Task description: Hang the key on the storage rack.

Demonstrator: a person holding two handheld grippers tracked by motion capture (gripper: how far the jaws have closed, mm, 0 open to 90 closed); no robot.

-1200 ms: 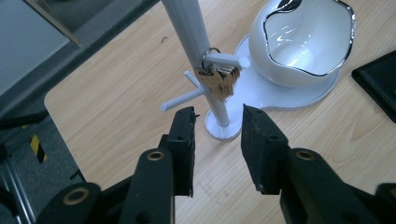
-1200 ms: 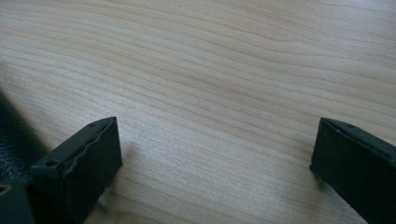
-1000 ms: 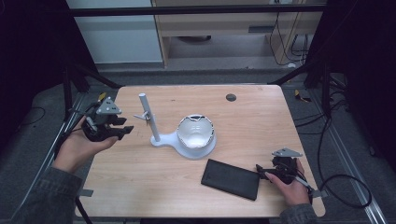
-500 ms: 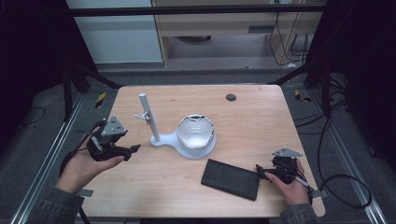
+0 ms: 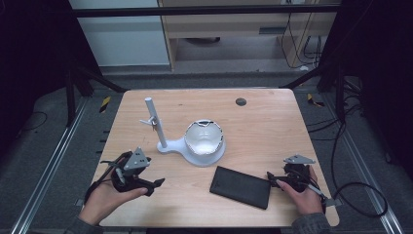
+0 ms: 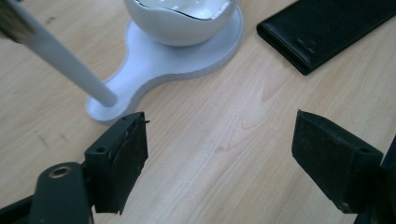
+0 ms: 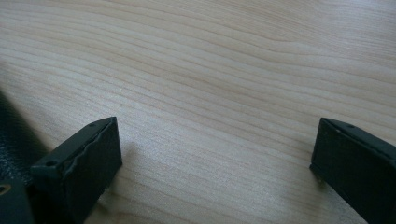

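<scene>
Black wallet [image 5: 241, 186] lies flat on the wooden surface [image 5: 272, 126], near the front edge, just in front of the white stand's round base [image 5: 204, 152] and just beside the right tongs [image 5: 271, 180]; its corner also shows at the top right of the left gripper view [image 6: 322, 28]. Right tongs stand wide, nothing between the jaws, bare wood under them [image 7: 210, 116], the dark wallet edge [image 7: 14, 135] beside one jaw. Left tongs [image 5: 157, 183] low over the surface, jaws have just been opening and now stand wide, empty, pointing toward stand and wallet. Wallet looks light, thin, grained leather-like, semi-stiff but likely to flex or flop open at the fold; not fragile, not slippery. Lying flat, it offers little to pinch from above: best bet is the long edge or a corner, sliding one jaw under. White egg-shaped bowl [image 5: 203, 137] on the stand looks hard, glossy, possibly breakable, so keep clear.
</scene>
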